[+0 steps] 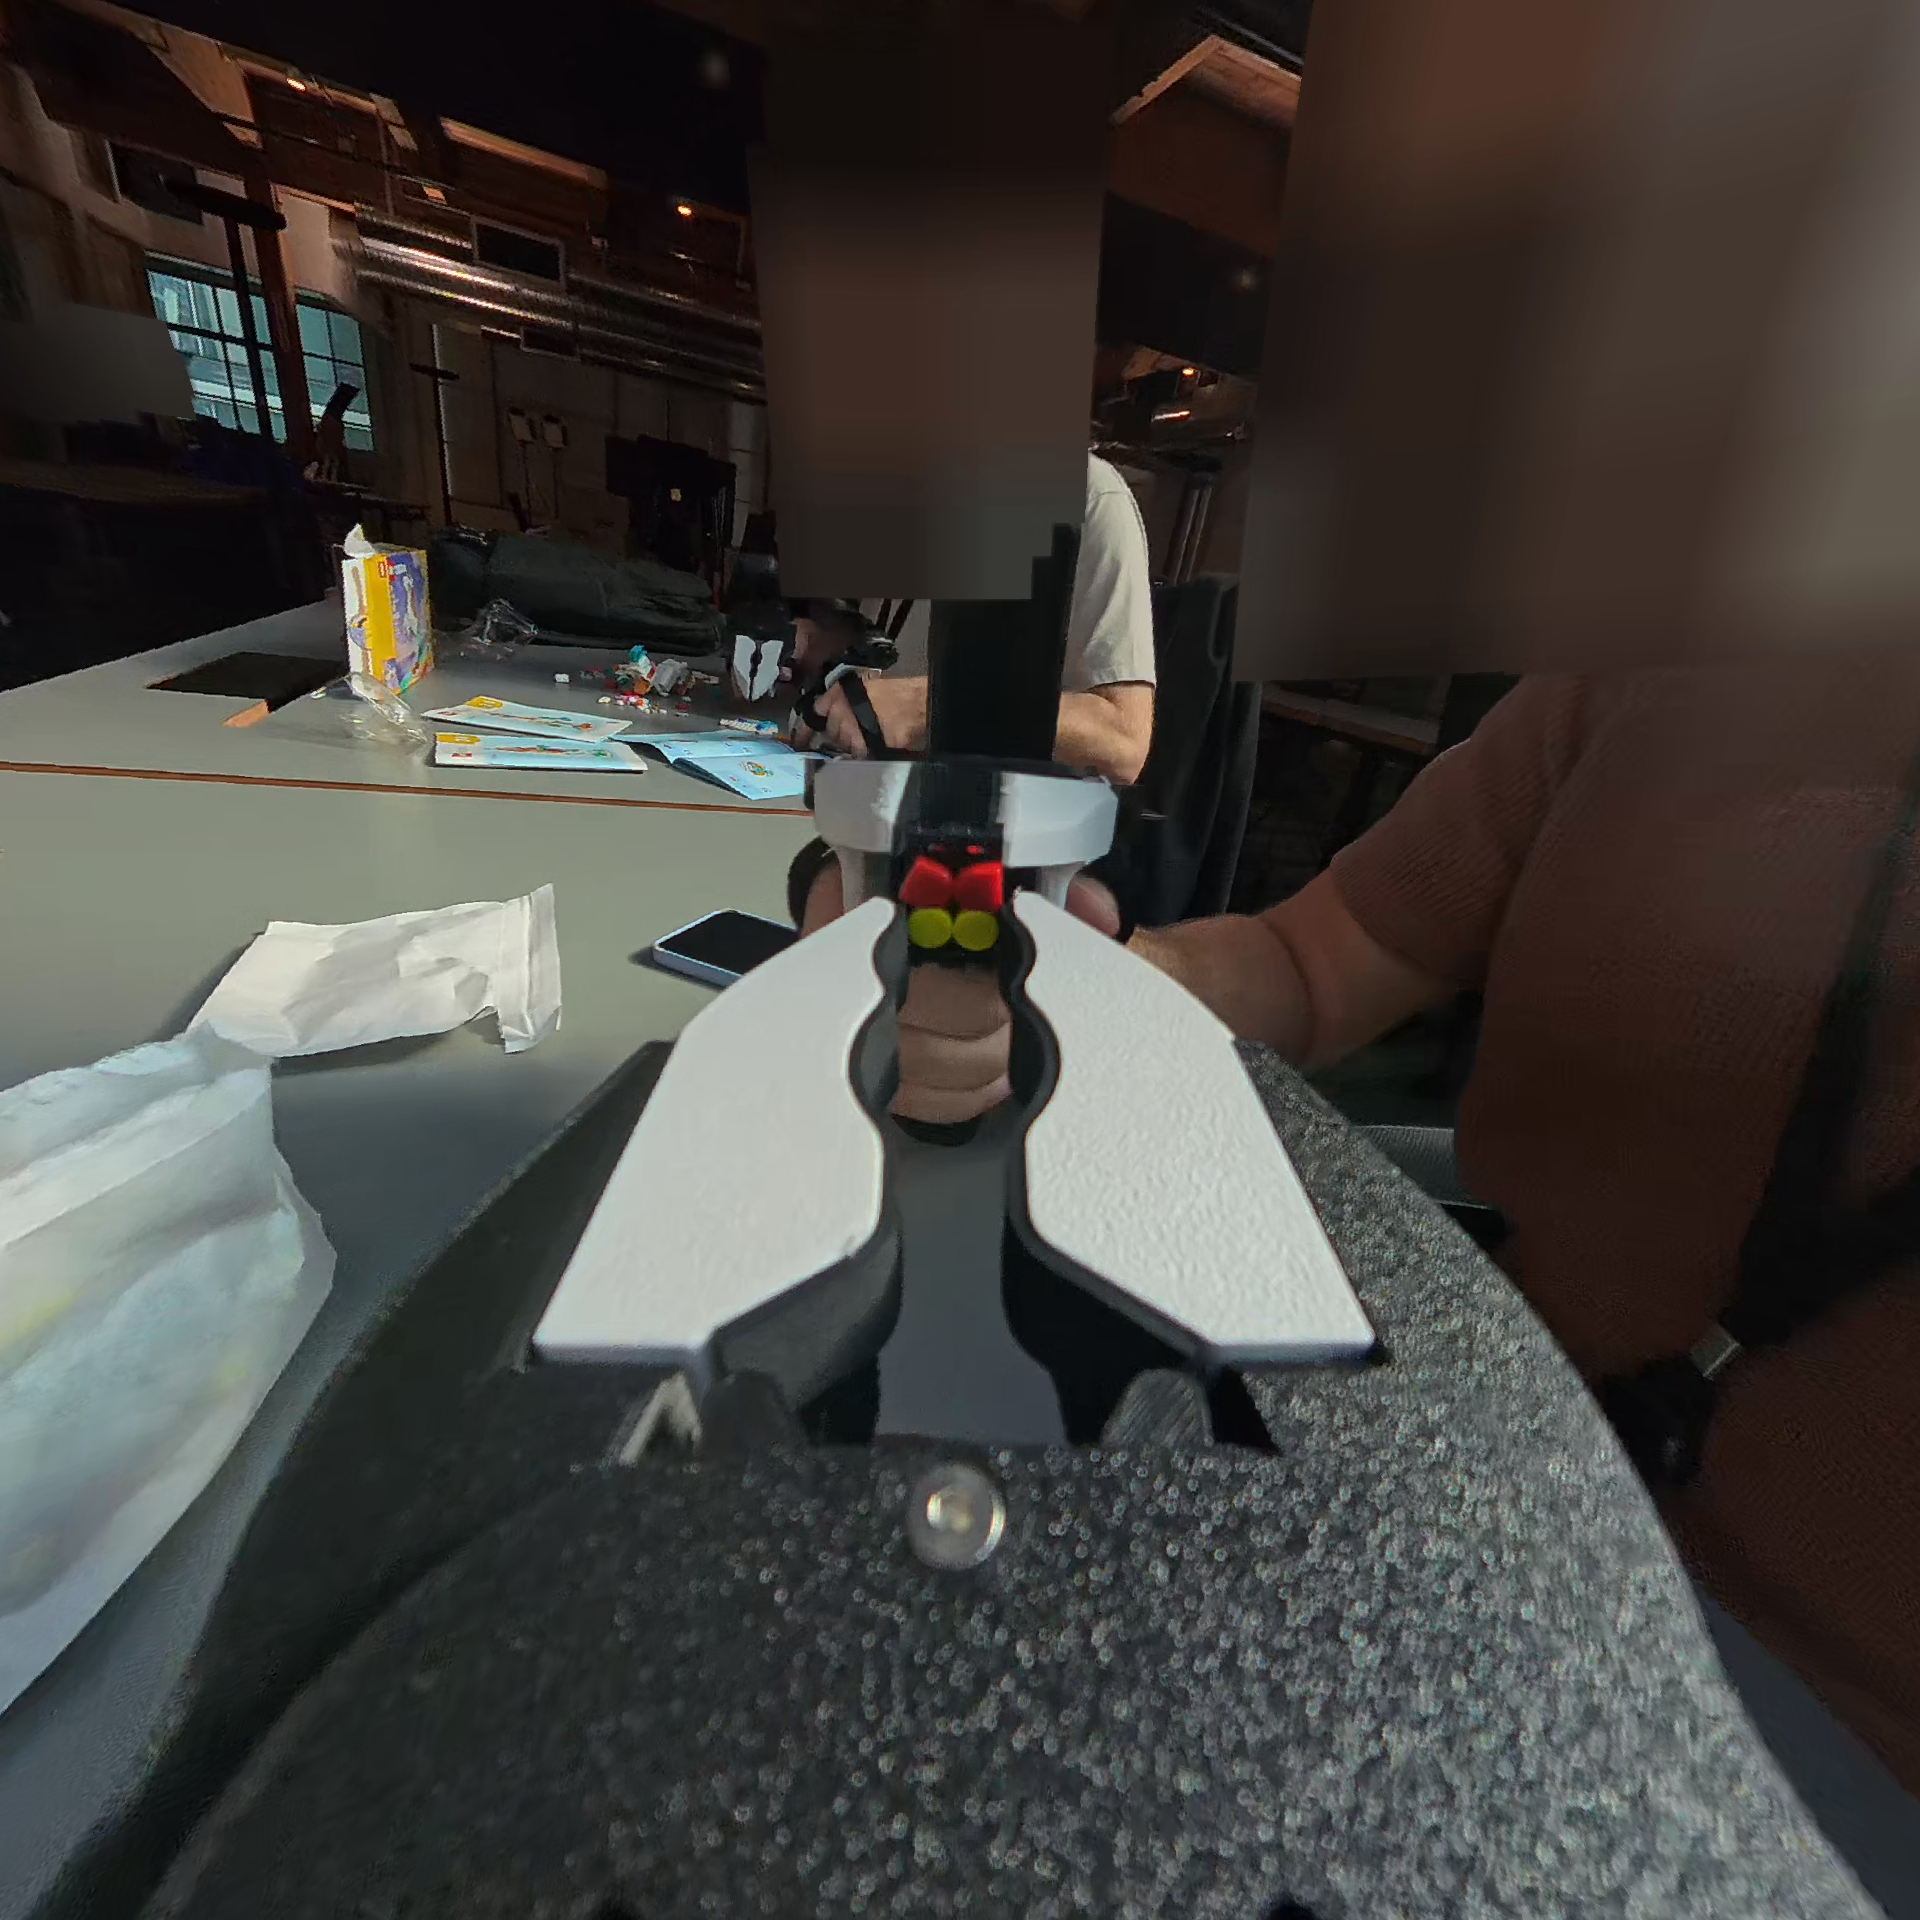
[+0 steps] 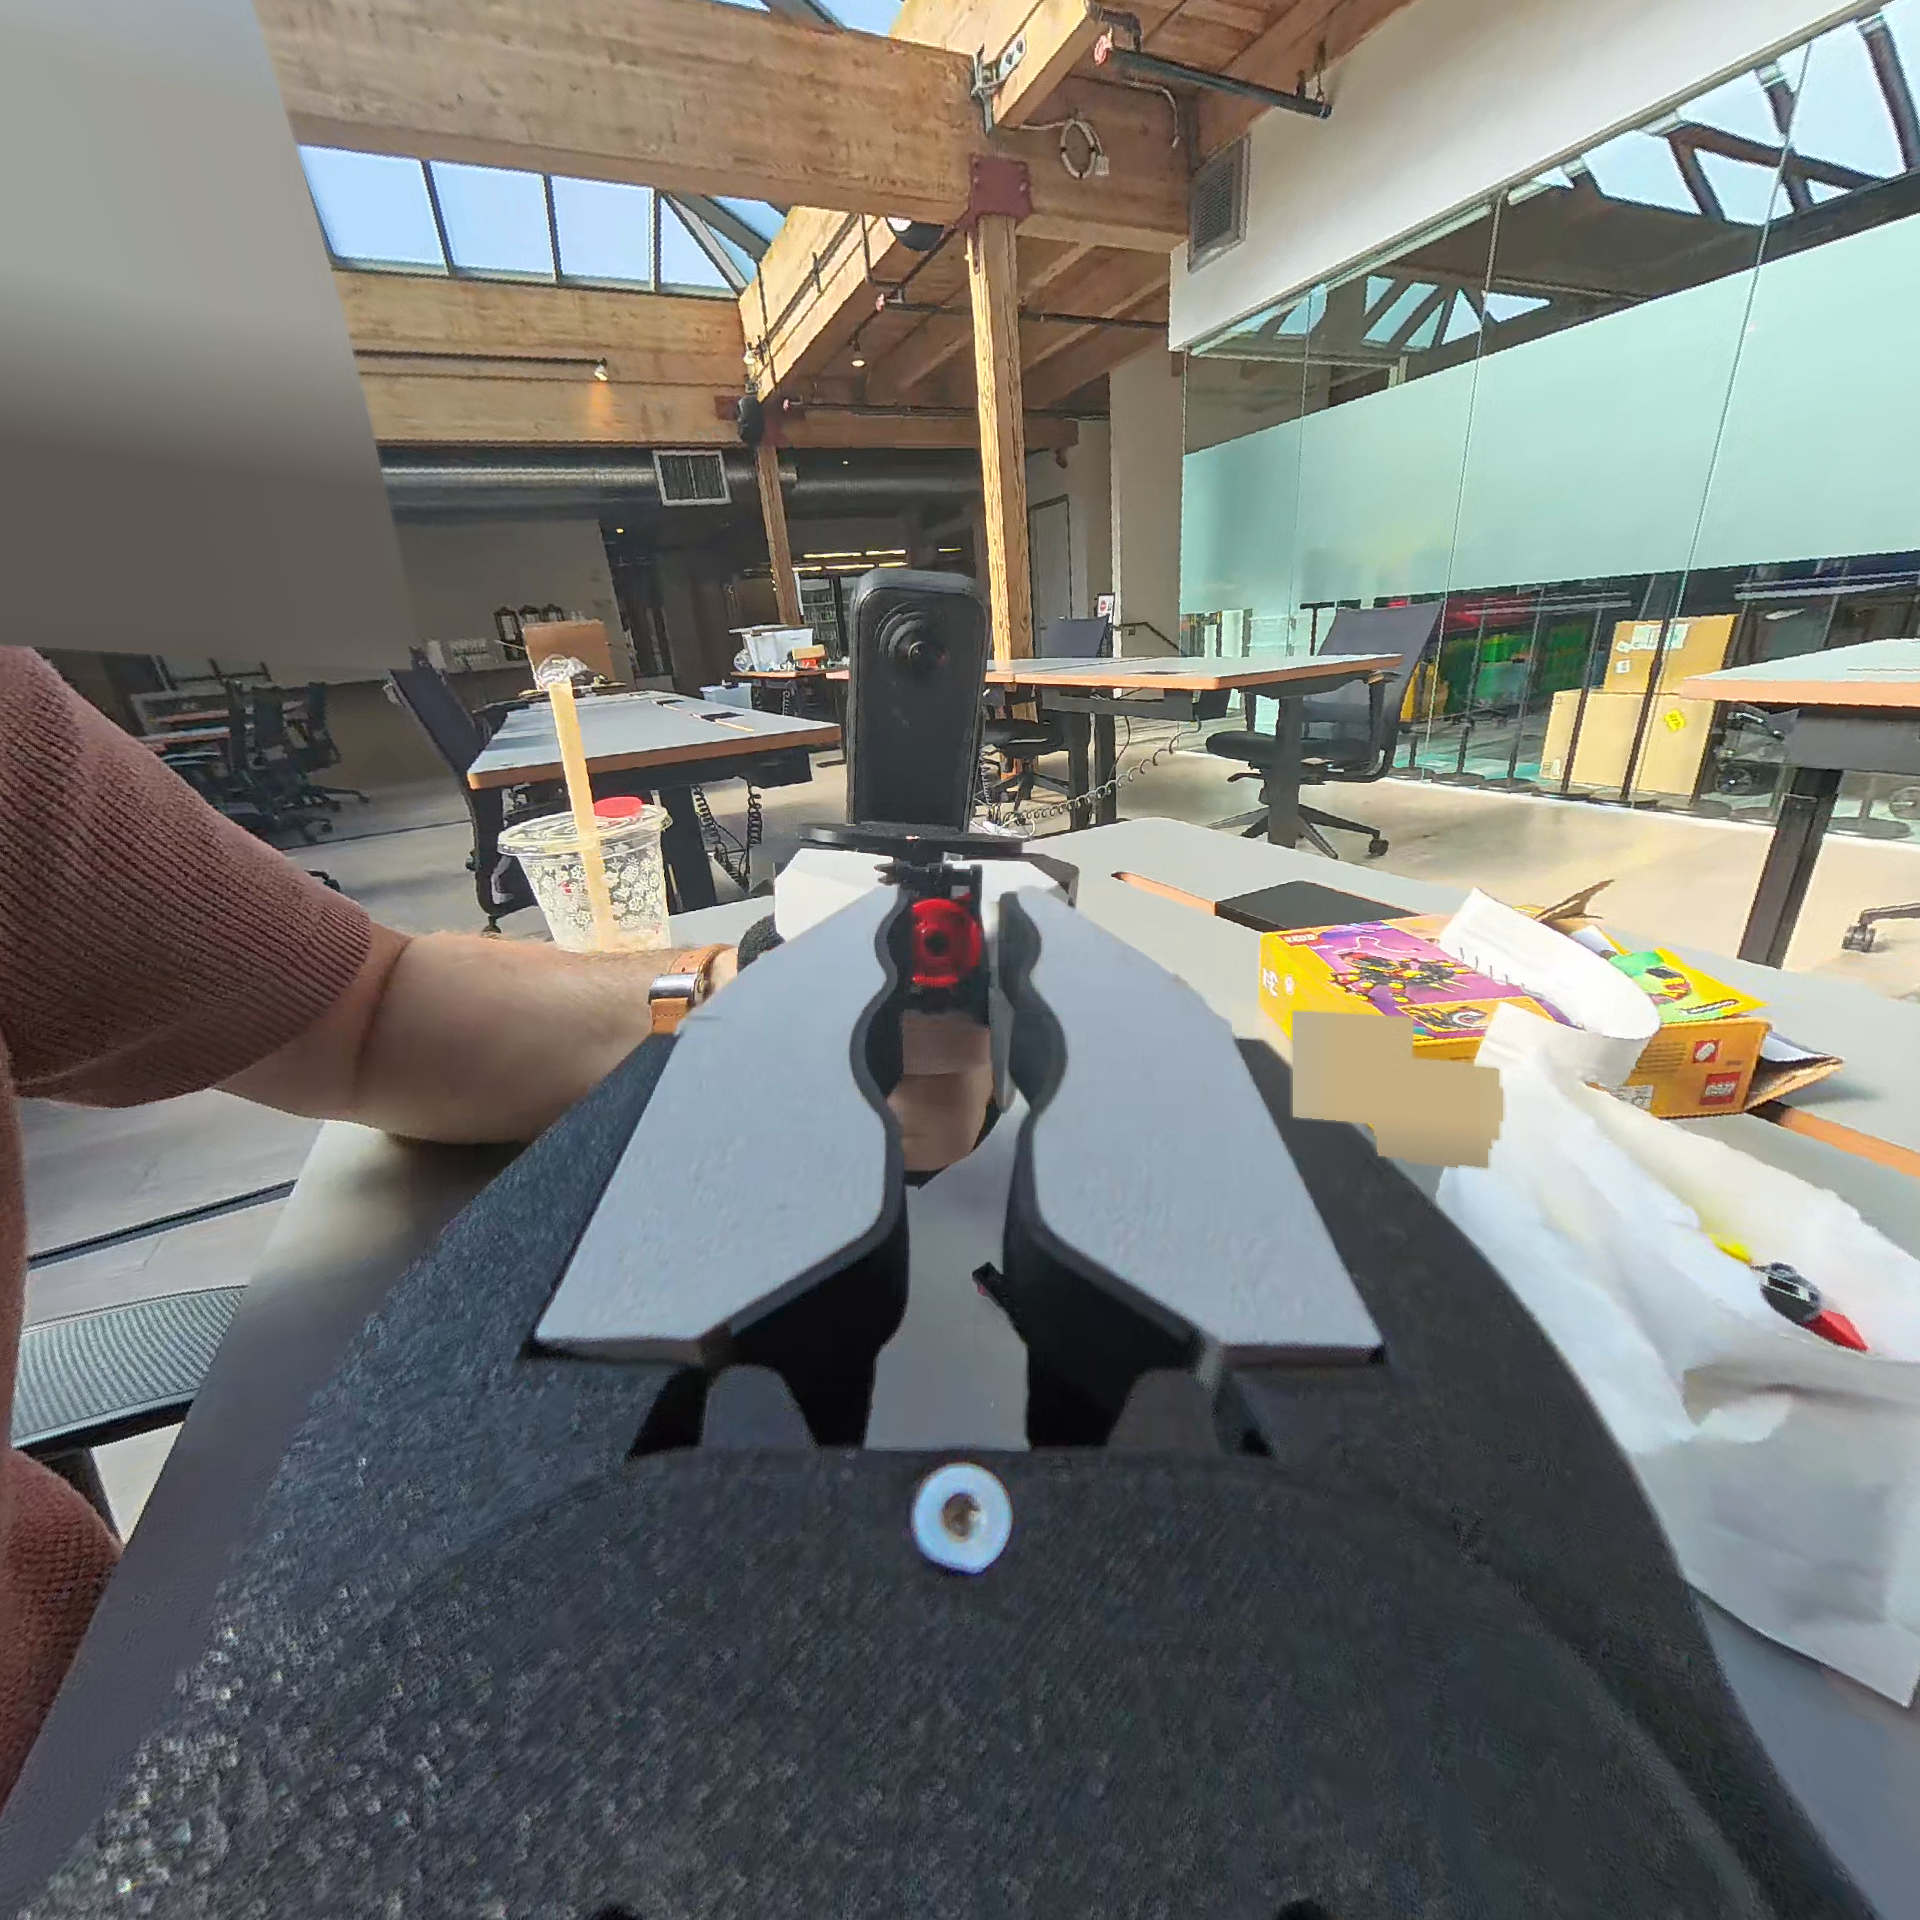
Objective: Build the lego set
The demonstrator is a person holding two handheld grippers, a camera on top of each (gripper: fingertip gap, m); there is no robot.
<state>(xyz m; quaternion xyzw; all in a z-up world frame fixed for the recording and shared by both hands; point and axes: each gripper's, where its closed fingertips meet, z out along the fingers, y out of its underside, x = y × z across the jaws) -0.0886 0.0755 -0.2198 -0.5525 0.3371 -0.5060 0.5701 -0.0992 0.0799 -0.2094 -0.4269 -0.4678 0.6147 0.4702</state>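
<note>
Grippers face to face above grey table (image 1: 187,894): left gripper (image 1: 951,935) pinching lego piece (image 1: 951,909); right gripper (image 2: 940,951) clamped on same piece (image 2: 943,948).

Dim left view, bright right view

Skylights (image 2: 540,218) flood daylight from above; beneath them edges bow with wide-angle distortion; nearby white bag (image 1: 114,1299) blurs.

Left of the left gripper (image 1: 951,935), with its matt, grainy white fingers, lies a crinkled paper bag (image 1: 405,971) on a smooth grey table (image 1: 156,883).
</note>
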